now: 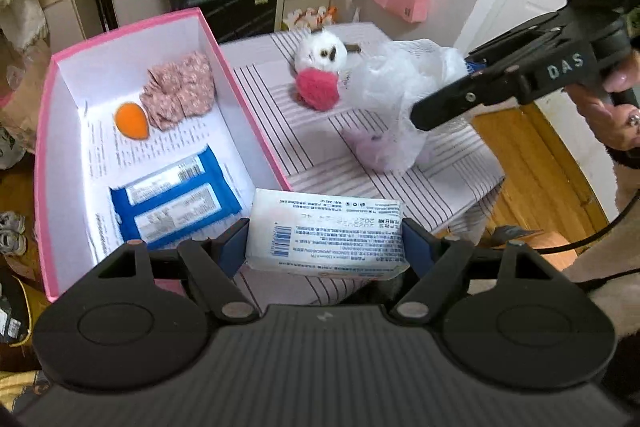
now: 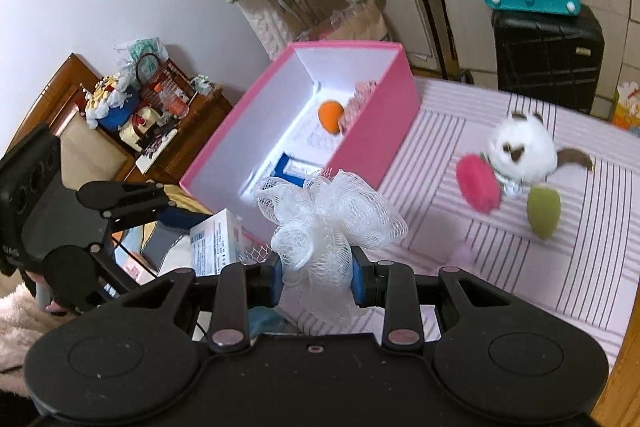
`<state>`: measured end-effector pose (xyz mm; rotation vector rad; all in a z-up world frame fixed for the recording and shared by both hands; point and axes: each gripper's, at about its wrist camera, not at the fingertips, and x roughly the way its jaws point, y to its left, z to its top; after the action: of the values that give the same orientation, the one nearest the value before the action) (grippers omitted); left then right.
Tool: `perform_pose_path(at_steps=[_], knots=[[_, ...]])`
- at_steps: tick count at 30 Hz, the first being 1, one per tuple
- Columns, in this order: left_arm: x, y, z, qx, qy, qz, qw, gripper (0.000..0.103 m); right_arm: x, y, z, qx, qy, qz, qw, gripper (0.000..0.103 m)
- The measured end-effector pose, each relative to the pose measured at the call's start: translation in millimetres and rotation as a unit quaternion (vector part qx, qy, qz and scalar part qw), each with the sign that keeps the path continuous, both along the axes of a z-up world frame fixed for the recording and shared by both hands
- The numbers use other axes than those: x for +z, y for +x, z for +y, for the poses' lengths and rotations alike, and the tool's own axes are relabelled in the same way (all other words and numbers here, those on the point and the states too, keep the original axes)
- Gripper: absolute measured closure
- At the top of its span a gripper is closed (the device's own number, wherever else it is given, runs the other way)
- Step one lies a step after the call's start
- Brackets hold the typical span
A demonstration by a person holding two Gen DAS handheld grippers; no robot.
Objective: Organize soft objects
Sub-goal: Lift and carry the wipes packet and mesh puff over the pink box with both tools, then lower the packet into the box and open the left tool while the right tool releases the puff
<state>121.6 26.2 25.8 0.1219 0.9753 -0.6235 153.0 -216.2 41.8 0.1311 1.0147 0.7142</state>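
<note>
The left tongs grip a tissue pack across its long side just beside the pink box, nearer to it than the right tongs, which pinch a mesh sponge.

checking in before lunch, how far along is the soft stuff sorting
About halfway. Already in the pink box: the floral scrunchie, orange sponge and blue wipes packs. In hand: the left tool grips a white tissue pack, the right tool a white mesh pouf. Left on the striped cloth: plush toy, pink puff, green sponge.
</note>
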Motion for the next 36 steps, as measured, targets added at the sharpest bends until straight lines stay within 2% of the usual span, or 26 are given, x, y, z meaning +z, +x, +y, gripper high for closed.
perform_pose_path(at_steps=[8,18,24,29,32,36], knots=[[17,12,25,0.024,0.005,-0.029,0.9993,0.025,20,15,17,-0.007,-0.007,-0.018,1.000,0.066],[37,42,50,0.042,0.028,-0.061,0.9969,0.025,51,45,50,0.012,-0.020,-0.039,0.999,0.066],[36,65,59,0.043,0.038,-0.065,0.9962,0.025,42,74,77,0.043,-0.023,-0.023,0.999,0.066],[22,95,63,0.067,0.046,-0.072,0.9941,0.025,38,103,100,0.058,-0.001,-0.019,0.998,0.066],[13,111,65,0.071,0.048,-0.068,0.9940,0.025,34,123,112,0.061,-0.004,-0.030,0.998,0.066],[-7,133,64,0.074,0.069,-0.061,0.9930,0.024,11,156,130,0.062,-0.021,-0.013,0.998,0.066]])
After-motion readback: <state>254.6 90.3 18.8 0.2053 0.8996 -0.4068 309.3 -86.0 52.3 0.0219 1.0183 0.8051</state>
